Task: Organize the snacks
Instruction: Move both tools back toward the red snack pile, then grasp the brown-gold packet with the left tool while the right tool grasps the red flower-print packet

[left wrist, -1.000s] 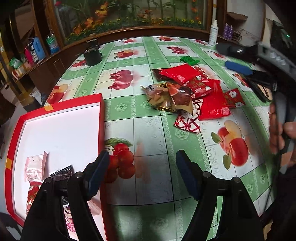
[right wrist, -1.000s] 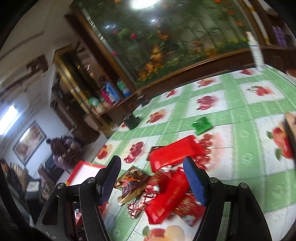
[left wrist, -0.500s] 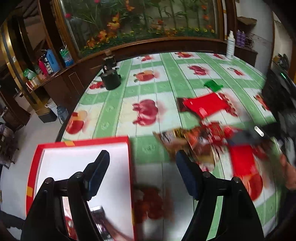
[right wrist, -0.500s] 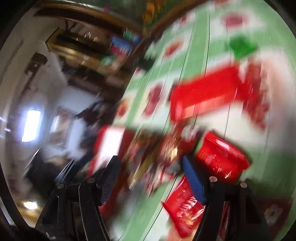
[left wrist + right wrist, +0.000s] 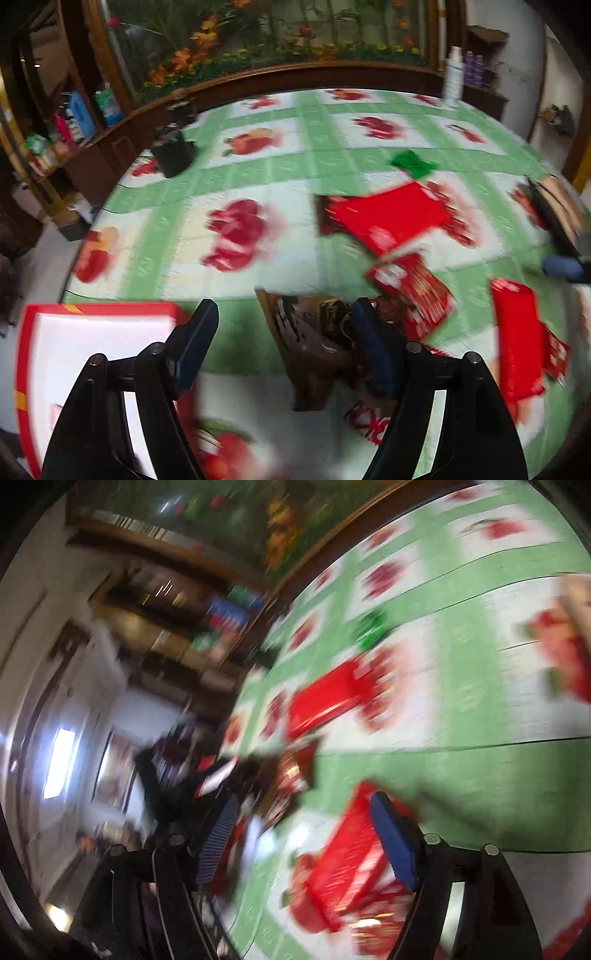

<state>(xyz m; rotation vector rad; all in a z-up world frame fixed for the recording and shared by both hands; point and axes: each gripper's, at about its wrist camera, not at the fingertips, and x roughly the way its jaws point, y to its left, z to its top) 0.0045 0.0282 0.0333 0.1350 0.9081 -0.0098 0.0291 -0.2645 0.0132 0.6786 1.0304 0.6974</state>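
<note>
A heap of snack packets lies on the fruit-print tablecloth [image 5: 295, 173]. In the left wrist view my left gripper [image 5: 282, 347] stands open just above a brown packet [image 5: 310, 350], whose right part runs under the right finger. A red box tray [image 5: 33, 332] with a white floor sits at lower left. A large red packet [image 5: 388, 214], a small green packet [image 5: 413, 164] and a long red packet [image 5: 517, 332] lie around. The right wrist view is blurred and tilted. My right gripper [image 5: 306, 843] hangs over a red packet [image 5: 347, 864], its jaws opening, pads apart from it.
A black pot [image 5: 171, 151] stands at the table's far left and a white bottle [image 5: 452, 77] at the far edge. Shelves with bottles line the left wall. The large red packet [image 5: 325, 701] and green packet [image 5: 371, 631] lie beyond the right gripper.
The left gripper has travelled from the tray toward the snack heap, so the brown packet now lies between its fingers. The right gripper has rolled and dropped onto the red packets.
</note>
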